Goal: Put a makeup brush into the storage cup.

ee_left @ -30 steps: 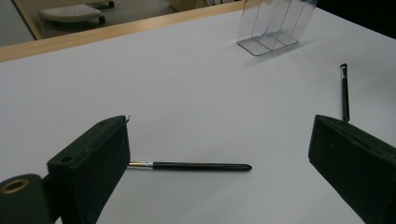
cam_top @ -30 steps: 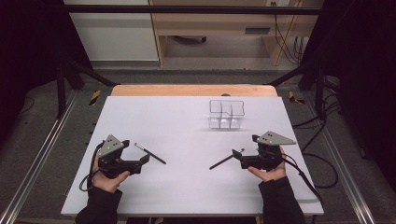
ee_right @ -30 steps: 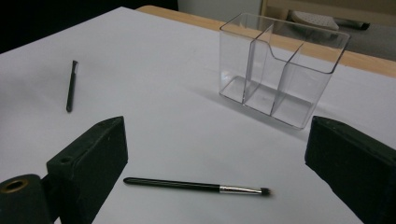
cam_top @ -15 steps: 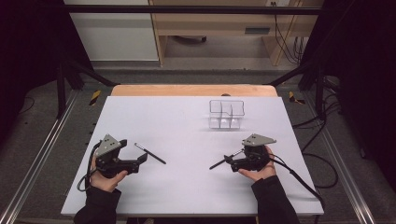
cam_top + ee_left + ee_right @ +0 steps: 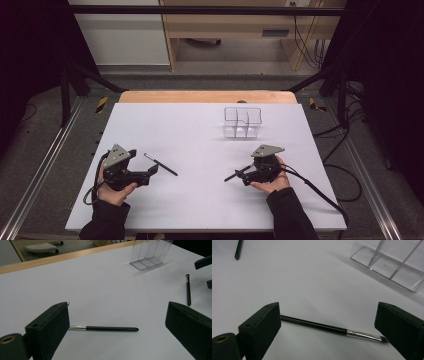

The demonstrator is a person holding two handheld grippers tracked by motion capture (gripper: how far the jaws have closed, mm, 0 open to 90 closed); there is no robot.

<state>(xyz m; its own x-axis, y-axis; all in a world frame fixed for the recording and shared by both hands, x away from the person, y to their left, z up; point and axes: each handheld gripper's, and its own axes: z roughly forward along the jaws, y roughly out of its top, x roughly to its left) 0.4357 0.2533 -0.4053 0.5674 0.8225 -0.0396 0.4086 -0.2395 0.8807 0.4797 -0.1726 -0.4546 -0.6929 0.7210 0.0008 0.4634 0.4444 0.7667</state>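
Two thin black make-up brushes lie flat on the white table (image 5: 200,130). One brush (image 5: 161,164) rests just ahead of my left gripper (image 5: 150,172). In the left gripper view this brush (image 5: 103,328) lies between the open jaws of that gripper (image 5: 117,312), untouched. The other brush (image 5: 239,172) lies at my right gripper (image 5: 243,176). In the right gripper view the brush (image 5: 324,327) stretches across the gap of the open gripper (image 5: 328,312), bristle end to the right. A clear divided organizer (image 5: 242,122) stands upright behind the right gripper.
The organizer (image 5: 392,262) is empty, its compartments open on top. A wooden edge strip (image 5: 205,96) runs along the table's far side. Metal frame rails and cables flank the table. In the left gripper view the second brush (image 5: 188,290) lies far right.
My right gripper has moved left and slightly nearer, so its open jaws now straddle its brush. The left gripper and both brushes have stayed put.
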